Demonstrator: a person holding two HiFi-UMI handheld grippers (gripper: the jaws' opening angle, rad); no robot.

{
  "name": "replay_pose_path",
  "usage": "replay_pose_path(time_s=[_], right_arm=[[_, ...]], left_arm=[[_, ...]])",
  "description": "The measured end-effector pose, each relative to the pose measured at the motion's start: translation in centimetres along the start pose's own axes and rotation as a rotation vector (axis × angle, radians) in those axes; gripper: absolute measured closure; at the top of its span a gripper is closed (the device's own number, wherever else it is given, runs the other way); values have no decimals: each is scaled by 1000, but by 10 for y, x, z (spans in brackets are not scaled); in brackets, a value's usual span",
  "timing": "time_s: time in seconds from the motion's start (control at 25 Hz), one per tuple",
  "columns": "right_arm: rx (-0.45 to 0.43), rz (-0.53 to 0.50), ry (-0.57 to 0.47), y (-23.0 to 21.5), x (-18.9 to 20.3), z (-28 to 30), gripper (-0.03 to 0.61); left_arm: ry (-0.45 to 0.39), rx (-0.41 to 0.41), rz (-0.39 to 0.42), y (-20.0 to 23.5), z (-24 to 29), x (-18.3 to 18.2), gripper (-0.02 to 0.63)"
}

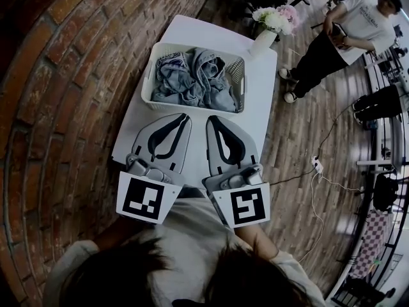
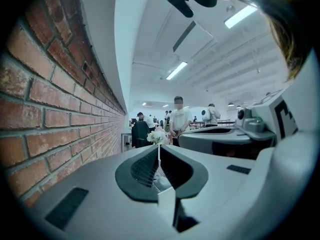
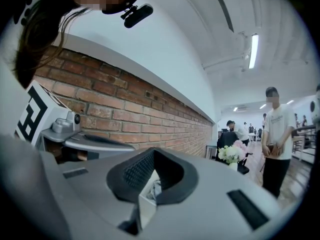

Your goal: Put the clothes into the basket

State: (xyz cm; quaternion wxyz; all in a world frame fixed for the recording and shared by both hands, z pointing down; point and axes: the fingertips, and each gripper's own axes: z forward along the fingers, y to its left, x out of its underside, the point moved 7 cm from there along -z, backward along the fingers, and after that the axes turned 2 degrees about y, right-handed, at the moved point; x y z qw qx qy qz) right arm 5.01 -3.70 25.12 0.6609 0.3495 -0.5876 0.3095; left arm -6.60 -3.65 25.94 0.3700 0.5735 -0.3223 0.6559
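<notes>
—Judging from the head view, your job looks all but done. The crumpled heap of grey cloth clothes (image 1: 192,75) lies inside the white slotted plastic basket (image 1: 238,75), which stands on the white rectangular counter (image 1: 259,104). Your left claw (image 1: 182,118) and your right claw (image 1: 213,120) are both closed on nothing. They sit side by side over the counter, just short of the basket's near wall.

—Agreed. Each claw's own view shows its jaws pressed together with nothing between them. What's left for you, I'd say, is to draw the claws away cleanly. Hold them level and above the rim so you don't nudge the basket. Steer clear of the white vase of pale flowers (image 1: 264,41) at the counter's far corner, too.

—Here's the count for you: one basket, one counter, two claws, one vase. And the clothes?

—One heap. It may be two garments, a printed one at the left and a hooded one beside it. The folds hide where one ends, so treat that as a guess. You have no garment showing on the counter outside the basket.
</notes>
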Motion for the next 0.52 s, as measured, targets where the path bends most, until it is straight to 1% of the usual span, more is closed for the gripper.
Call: replay_pose_path(time_s=[0.28, 0.52], right_arm=[[2, 7, 3, 0, 1, -4, 572], [-2, -1, 19, 2, 3, -4, 572]], left_arm=[[-8, 16, 0, -5, -1, -2, 597], [2, 12, -33, -2, -1, 2, 597]])
